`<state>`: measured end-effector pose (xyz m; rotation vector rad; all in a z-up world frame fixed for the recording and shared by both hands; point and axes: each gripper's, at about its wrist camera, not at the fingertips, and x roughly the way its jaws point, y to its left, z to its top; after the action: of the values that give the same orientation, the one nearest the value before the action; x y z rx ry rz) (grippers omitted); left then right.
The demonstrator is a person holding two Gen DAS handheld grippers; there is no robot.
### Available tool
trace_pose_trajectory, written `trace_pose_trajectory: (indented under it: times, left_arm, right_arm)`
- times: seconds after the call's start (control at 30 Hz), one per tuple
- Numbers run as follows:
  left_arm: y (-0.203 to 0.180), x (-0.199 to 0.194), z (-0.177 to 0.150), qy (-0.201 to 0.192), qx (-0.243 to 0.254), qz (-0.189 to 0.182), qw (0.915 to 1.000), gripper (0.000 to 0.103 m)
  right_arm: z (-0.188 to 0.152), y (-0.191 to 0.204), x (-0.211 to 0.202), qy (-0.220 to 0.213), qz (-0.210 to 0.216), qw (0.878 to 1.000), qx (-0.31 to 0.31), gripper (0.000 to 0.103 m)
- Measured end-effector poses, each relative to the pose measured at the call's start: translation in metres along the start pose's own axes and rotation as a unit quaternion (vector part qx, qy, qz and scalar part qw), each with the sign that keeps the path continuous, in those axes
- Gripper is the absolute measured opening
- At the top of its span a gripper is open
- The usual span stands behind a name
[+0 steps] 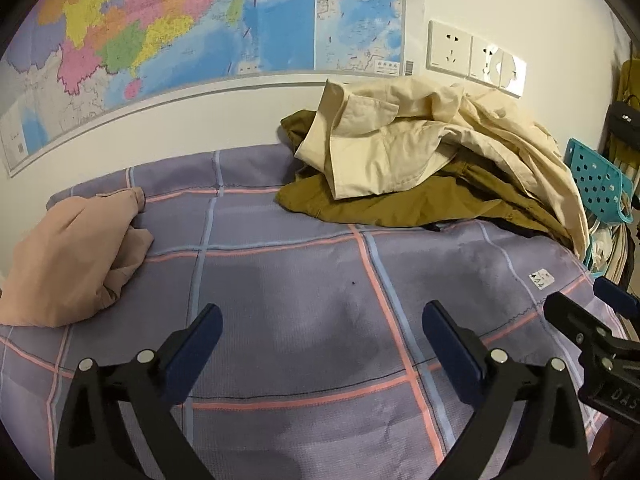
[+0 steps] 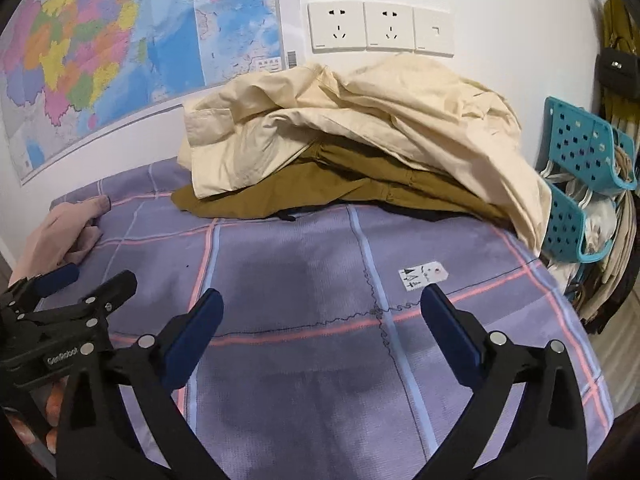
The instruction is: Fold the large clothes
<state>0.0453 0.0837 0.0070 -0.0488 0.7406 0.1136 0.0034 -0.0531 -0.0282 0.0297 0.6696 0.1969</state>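
A soft bed cover (image 1: 304, 264) fills the middle. It is purple-grey with pink and pale blue lines that make big squares, and it looks a bit fuzzy. Everything here is told from that cover.

On the far left edge of the cover lies a peach cloth (image 1: 76, 256). It is thin and soft, bunched into a lumpy heap with deep folds.

Above the cover, on the white wall, hangs a shiny paper map (image 1: 168, 28) with many bright patches and blue sea.

At the back right of the cover sits a pile of big clothes. The bottom one is a brown garment (image 1: 400, 206), thick and flat, spread out with a wavy edge. On top of it lies a cream shirt (image 1: 384, 152), smooth and crumpled, with a stiff cuff sticking up. It hangs over the right edge of the cover.

Above the pile, white plastic wall sockets (image 2: 380, 28) sit in a row.

A small white paper tag (image 2: 422, 274) lies flat on the right part of the cover.

Past the right edge of the cover stands a blue plastic basket (image 2: 580, 148) full of square holes.

The left tool (image 1: 322, 332) is over the near part of the cover. Its dark blue pads are spread wide with nothing between them. The right tool (image 2: 322, 320) is just beside it, also spread wide and holding nothing. Neither touches the clothes.
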Motion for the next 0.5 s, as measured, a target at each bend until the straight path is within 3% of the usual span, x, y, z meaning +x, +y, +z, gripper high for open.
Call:
trace_pose_trajectory:
  times: [0.13, 0.5]
  left_arm:
    - [-0.0023, 0.0035, -0.0015, 0.012, 0.007, 0.001, 0.9999, 0.096]
    - [0.0015, -0.0015, -0.0008, -0.003, 0.001, 0.006, 1.0, 0.096]
  right_arm:
    - [-0.0004, -0.0039, 0.0033, 0.007, 0.009, 1.0, 0.012, 0.098]
    - [-0.0021, -0.0082, 0.0061, 0.018, 0.022, 0.999, 0.03, 0.098]
